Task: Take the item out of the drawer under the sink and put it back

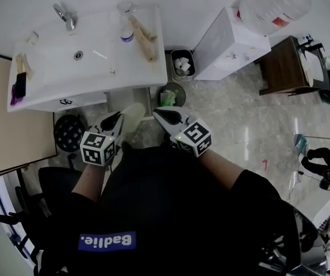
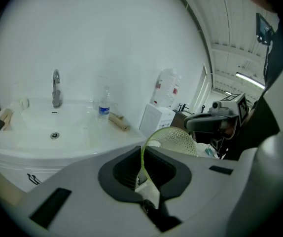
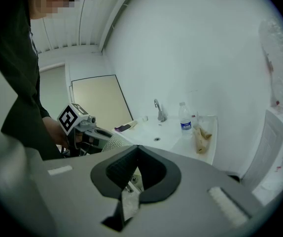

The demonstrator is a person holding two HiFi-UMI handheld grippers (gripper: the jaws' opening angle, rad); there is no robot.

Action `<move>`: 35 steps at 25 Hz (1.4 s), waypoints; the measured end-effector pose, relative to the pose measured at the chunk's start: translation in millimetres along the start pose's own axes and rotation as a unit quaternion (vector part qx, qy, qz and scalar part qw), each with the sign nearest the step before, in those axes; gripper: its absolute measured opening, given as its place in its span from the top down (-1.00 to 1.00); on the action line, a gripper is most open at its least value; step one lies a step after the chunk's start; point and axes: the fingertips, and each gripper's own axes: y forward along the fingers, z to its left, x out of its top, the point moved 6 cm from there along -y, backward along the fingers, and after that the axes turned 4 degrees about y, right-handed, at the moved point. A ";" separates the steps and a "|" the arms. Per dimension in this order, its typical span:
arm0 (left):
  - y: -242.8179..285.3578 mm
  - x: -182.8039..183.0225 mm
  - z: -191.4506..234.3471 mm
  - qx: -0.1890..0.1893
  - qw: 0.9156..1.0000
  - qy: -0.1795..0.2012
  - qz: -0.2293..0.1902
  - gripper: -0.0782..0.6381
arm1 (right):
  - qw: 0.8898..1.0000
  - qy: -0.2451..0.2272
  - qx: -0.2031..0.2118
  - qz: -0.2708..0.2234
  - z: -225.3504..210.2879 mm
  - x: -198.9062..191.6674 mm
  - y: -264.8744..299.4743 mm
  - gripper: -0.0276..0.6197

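Left tongs pinch the colander rim near the sink edge.

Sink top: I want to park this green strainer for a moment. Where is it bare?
Bare: the front right corner of the sink top, between the tan roll and the front edge, and the basin around the drain. Crowded: the back right, with the water bottle and roll, and the left rim, with a purple item.

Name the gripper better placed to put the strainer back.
Left. The left gripper is shut on the rim of the strainer; the right gripper holds nothing, its jaws together.
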 end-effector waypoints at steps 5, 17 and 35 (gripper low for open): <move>-16.1 18.2 -5.1 -0.003 0.999 0.004 -0.037 0.72 | 1.000 -0.013 0.003 -0.012 3.3 11.1 8.2 0.91; -33.9 20.8 -3.9 0.003 0.997 0.030 -0.066 0.72 | 0.999 -0.025 -0.019 -0.033 4.5 23.2 19.5 0.91; -25.5 7.1 8.7 0.008 0.998 0.007 -0.060 0.72 | 1.000 -0.014 -0.003 -0.022 8.1 14.7 27.6 0.91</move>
